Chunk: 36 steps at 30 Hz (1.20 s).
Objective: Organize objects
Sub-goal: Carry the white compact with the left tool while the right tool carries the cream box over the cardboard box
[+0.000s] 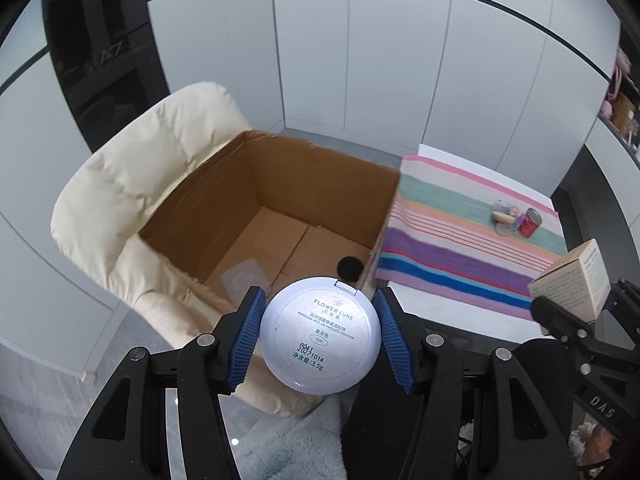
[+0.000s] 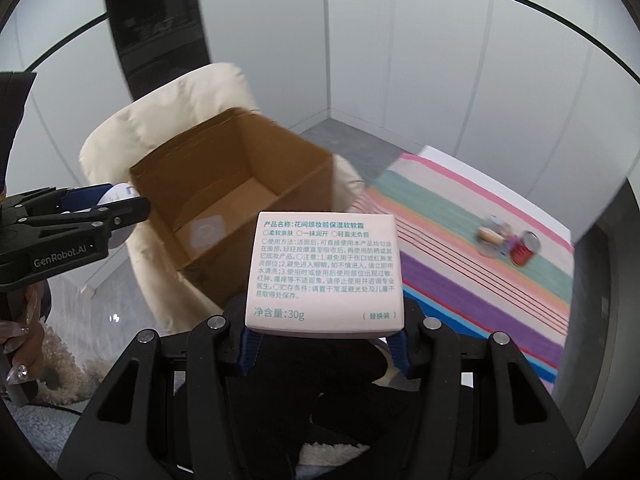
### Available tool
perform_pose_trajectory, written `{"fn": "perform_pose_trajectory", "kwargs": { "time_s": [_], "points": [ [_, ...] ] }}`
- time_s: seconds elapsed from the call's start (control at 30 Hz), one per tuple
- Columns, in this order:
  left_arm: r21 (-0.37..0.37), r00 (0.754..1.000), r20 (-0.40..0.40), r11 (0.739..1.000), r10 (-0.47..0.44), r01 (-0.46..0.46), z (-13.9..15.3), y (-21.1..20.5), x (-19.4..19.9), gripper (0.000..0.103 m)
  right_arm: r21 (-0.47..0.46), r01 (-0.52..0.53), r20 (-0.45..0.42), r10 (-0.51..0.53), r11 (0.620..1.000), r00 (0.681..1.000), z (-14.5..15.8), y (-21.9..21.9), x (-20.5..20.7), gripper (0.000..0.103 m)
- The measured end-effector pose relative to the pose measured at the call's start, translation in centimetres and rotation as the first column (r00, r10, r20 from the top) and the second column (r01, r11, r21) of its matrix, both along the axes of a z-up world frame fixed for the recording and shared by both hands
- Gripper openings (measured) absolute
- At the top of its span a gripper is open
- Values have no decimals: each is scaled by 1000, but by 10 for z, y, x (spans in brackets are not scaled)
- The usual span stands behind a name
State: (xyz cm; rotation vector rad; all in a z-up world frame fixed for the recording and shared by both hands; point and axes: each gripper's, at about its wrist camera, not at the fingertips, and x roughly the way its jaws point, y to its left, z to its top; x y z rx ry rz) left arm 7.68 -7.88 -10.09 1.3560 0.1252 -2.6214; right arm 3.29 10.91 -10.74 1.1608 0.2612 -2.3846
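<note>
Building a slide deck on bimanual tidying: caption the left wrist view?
Left gripper holds a round powder compact near an open cardboard box on a cream chair.

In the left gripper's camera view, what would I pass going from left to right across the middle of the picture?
Cream chair → cardboard box → striped cloth → red can → small beige carton in the right gripper.
</note>
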Motion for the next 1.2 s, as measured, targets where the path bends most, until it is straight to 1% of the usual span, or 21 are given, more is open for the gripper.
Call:
{"fn": "perform_pose_trajectory", "kwargs": {
  "time_s": [0.1,0.23,0.33,0.47,0.57,0.73,0.87,1.0,1.07,1.13,1.2],
  "points": [
    [5,1000,4,1000,11,-11,-2,-7,-2,58,6,-31,5,31,1000,1000,-2,-15,-2,54],
    [-18,1000,-3,1000,11,-11,-8,-10,-9,58,11,-42,8,42,999,999,-7,-22,-9,54],
    [-22,1000,-4,1000,16,-16,-12,-12,-17,58,12,-45,15,45,999,999,-9,-24,-16,54],
    [-68,999,-34,997,29,-31,-15,-18,-32,58,14,-60,17,59,998,998,-12,-32,-32,54],
    [-77,998,-44,996,40,-43,-16,-27,-47,58,19,-76,17,76,997,997,-16,-46,-47,54],
    [-47,996,-16,995,83,-84,-25,-53,-75,58,25,-100,36,99,995,994,-25,-74,-76,54],
    [-39,992,7,992,123,-123,-32,-76,-92,58,41,-129,38,128,991,991,-30,-105,-96,54],
    [-41,985,12,984,171,-171,-37,-101,-103,58,55,-165,36,164,985,986,-36,-138,-110,54],
    [-56,983,3,981,184,-184,-37,-110,-107,58,64,-177,34,175,982,984,-39,-150,-115,54],
    [-105,981,-20,975,195,-196,-37,-114,-108,58,69,-186,39,183,980,982,-44,-163,-120,54],
    [-91,980,-23,976,197,-198,-37,-121,-109,58,71,-190,47,187,979,981,-49,-172,-124,54]
  ]
}}
